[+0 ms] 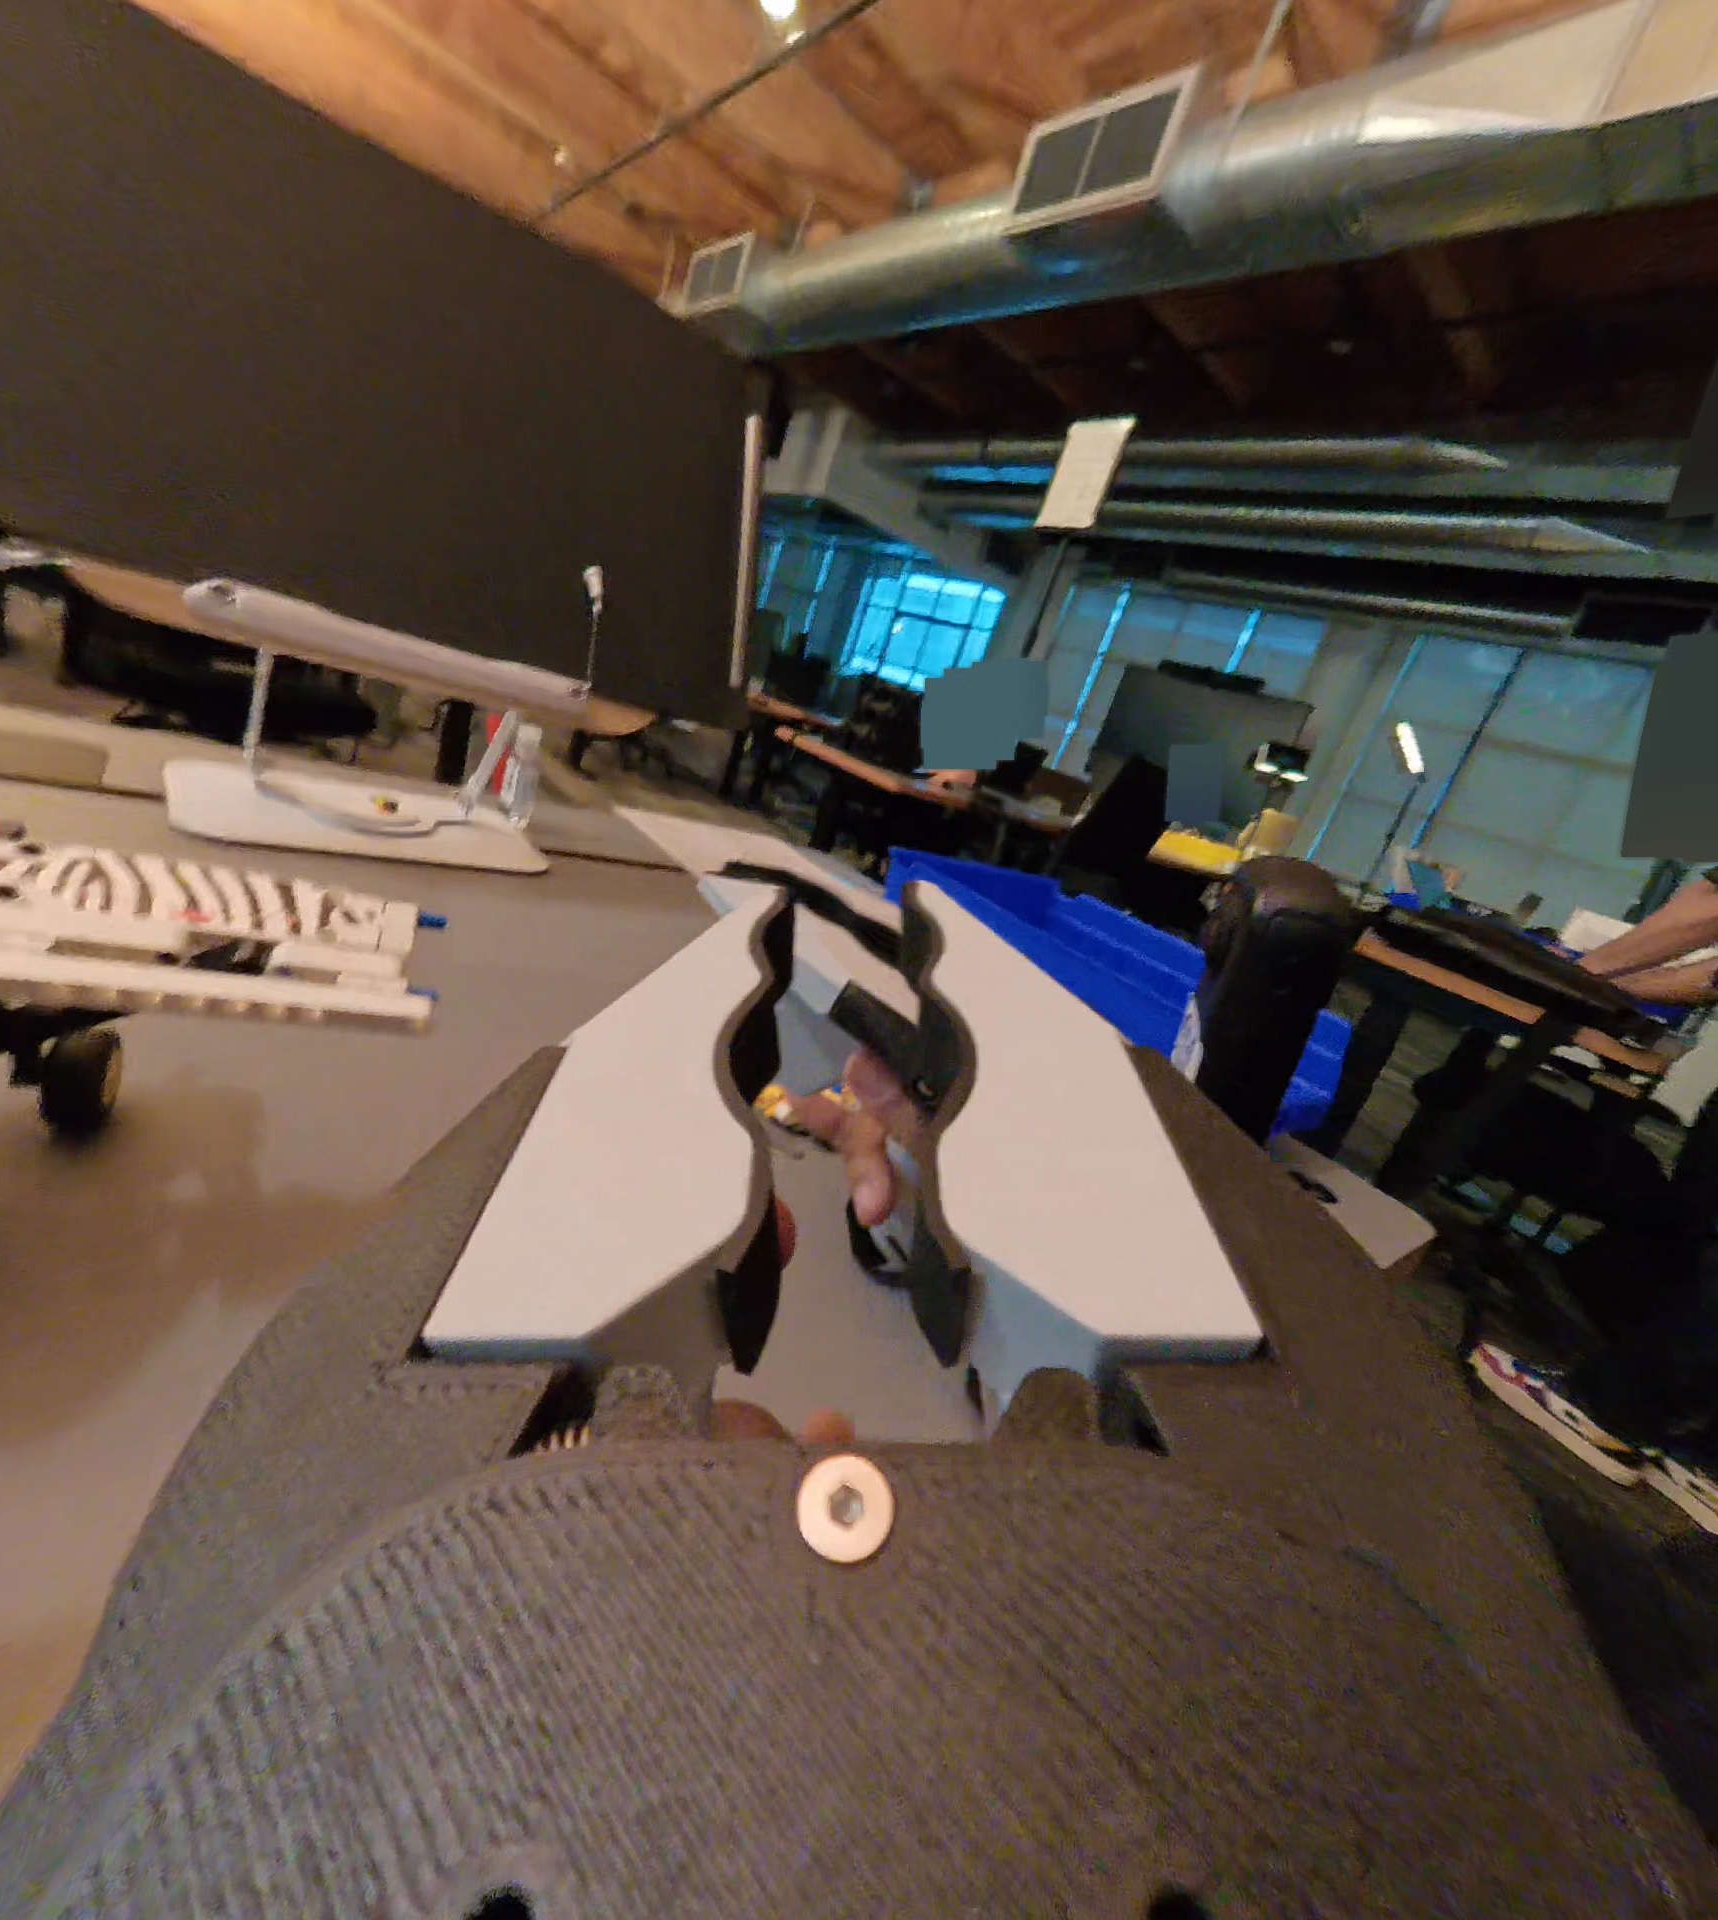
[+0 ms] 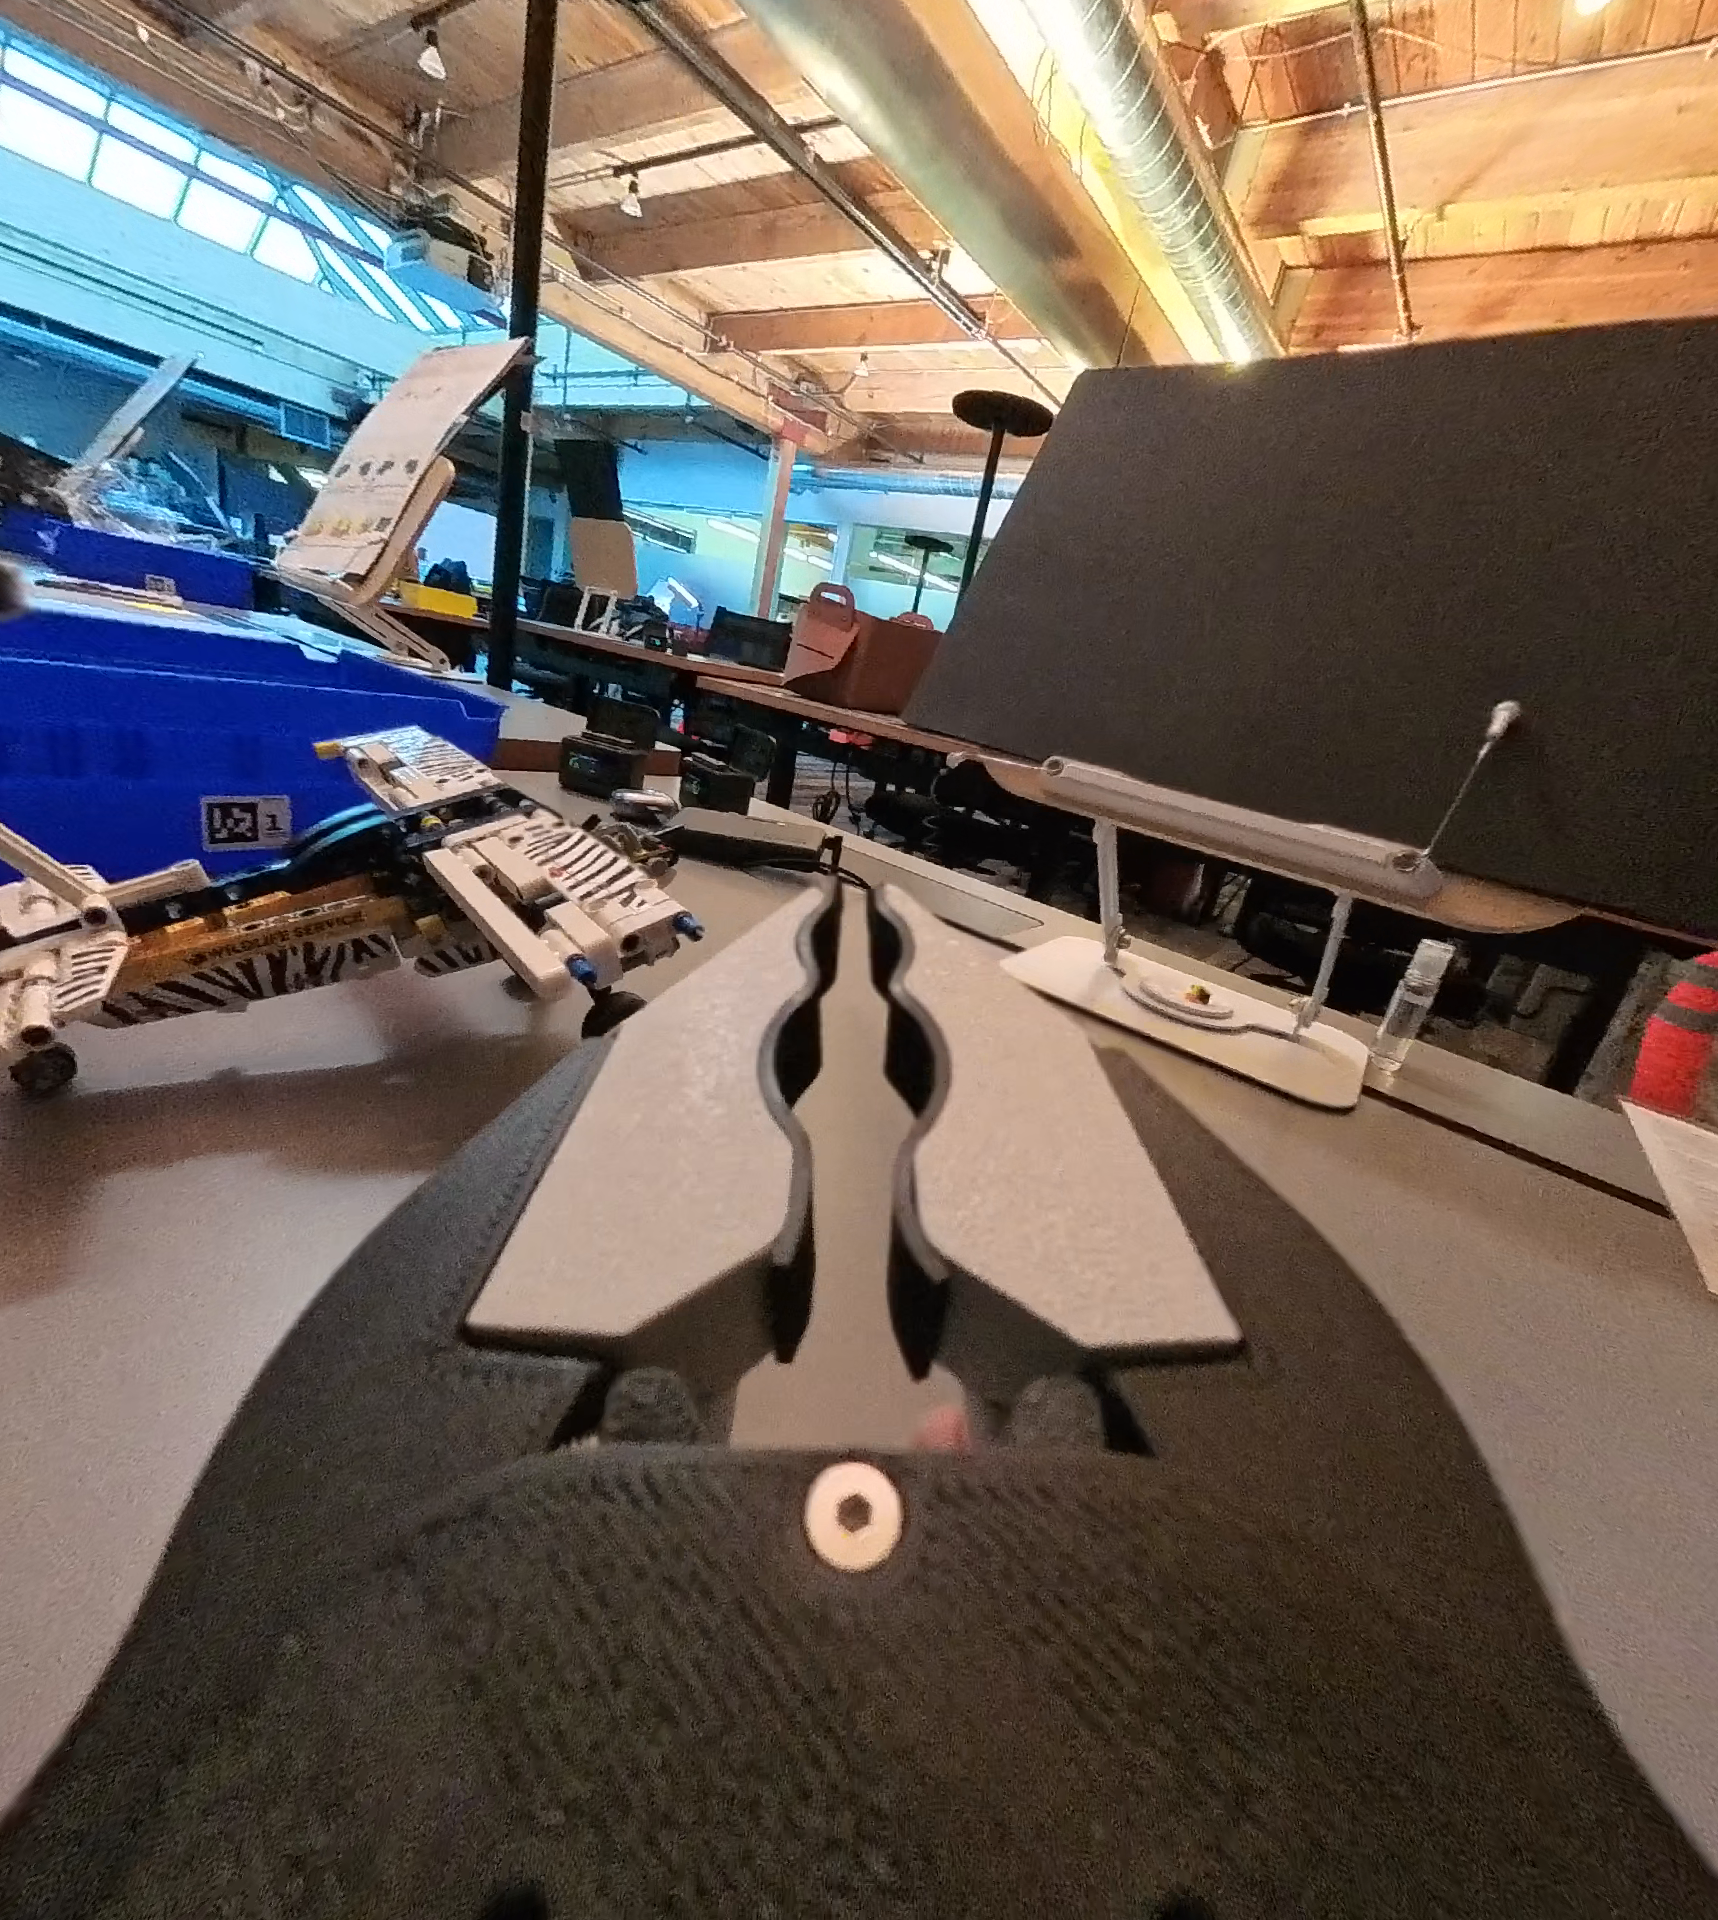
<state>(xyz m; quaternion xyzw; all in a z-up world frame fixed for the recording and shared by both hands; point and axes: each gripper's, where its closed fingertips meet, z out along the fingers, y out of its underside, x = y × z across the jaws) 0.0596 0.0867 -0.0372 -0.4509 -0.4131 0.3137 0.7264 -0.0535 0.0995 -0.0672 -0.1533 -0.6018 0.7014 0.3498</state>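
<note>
Zebra-striped brick vehicle, untouched on table; my right gripper nearly clenched on nothing, left gripper slightly parted, empty; careless swing could topple it.

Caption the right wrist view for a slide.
Right claw, nearly closed and empty, above a grey table between a zebra-striped brick vehicle and a white stand.
</note>
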